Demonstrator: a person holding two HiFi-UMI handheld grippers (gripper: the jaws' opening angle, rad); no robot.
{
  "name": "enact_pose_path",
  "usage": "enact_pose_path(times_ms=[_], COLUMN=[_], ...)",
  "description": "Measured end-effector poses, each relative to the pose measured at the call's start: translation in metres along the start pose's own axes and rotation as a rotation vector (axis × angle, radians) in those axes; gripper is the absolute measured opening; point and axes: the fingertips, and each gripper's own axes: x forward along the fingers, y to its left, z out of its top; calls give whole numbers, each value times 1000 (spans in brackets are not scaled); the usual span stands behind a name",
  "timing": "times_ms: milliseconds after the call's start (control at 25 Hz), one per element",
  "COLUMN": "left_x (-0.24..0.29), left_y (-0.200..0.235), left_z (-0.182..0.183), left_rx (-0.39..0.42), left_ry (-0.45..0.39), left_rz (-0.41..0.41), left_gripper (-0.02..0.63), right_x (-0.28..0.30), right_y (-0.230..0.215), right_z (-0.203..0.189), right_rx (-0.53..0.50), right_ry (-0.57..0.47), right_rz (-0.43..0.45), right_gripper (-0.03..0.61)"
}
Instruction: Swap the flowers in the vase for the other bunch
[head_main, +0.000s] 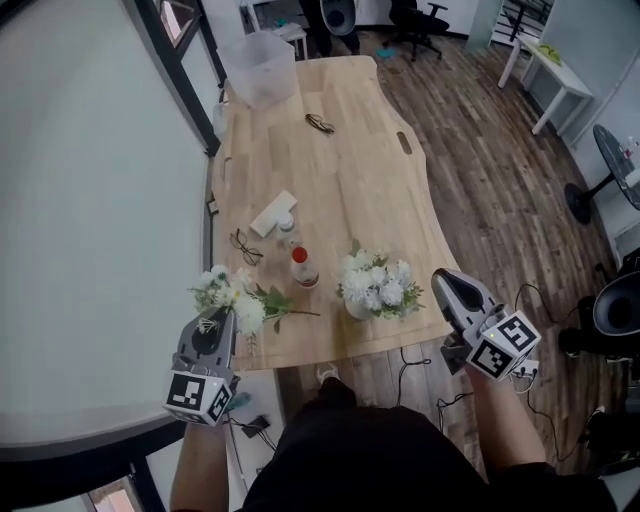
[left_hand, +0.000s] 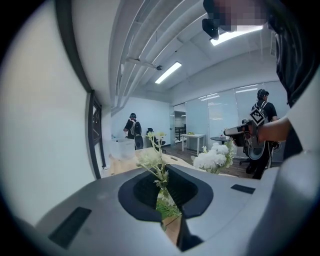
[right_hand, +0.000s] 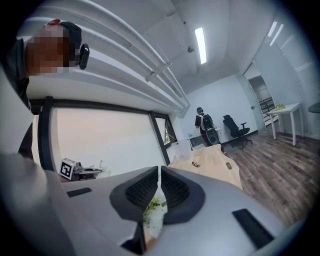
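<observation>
A full bunch of white flowers (head_main: 378, 283) stands in a small vase (head_main: 358, 308) near the table's front edge. A looser bunch of white flowers (head_main: 232, 298) lies flat at the front left corner, stems pointing right. My left gripper (head_main: 216, 318) has its tips right at that loose bunch. In the left gripper view a sprig (left_hand: 156, 165) shows in the narrow gap of the left gripper (left_hand: 161, 176); whether it is pinched I cannot tell. My right gripper (head_main: 442, 276) hovers just right of the vase, and in its own view the right gripper (right_hand: 159, 171) is shut and empty.
A red-capped bottle (head_main: 303, 268) stands between the bunches, with glasses (head_main: 245, 248) and a white box (head_main: 272, 213) behind it. A clear tub (head_main: 260, 65) and more glasses (head_main: 320, 123) sit at the far end. The wooden table (head_main: 350, 180) runs along a wall on the left.
</observation>
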Motion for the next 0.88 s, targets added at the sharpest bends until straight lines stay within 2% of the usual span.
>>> enact_pose_path(times_ms=[280, 440, 560, 680, 880], left_x=[26, 38, 42, 48, 52], left_y=[7, 12, 14, 14, 8], left_z=[-11, -14, -12, -9, -12], left_rx=[-6, -7, -1, 15, -8], left_ry=[11, 23, 34, 48, 54], left_rz=[-89, -108, -103, -86, -6], left_gripper=[22, 21, 21, 22, 21], right_x=[30, 35, 39, 43, 49], right_y=[6, 3, -1, -10, -9], right_z=[6, 3, -3, 0, -2], right_rx=[-14, -12, -7, 4, -3], right_ry=[18, 46, 77, 63, 98], right_rz=[4, 7, 44, 77, 190], right_gripper=[28, 28, 28, 28, 28])
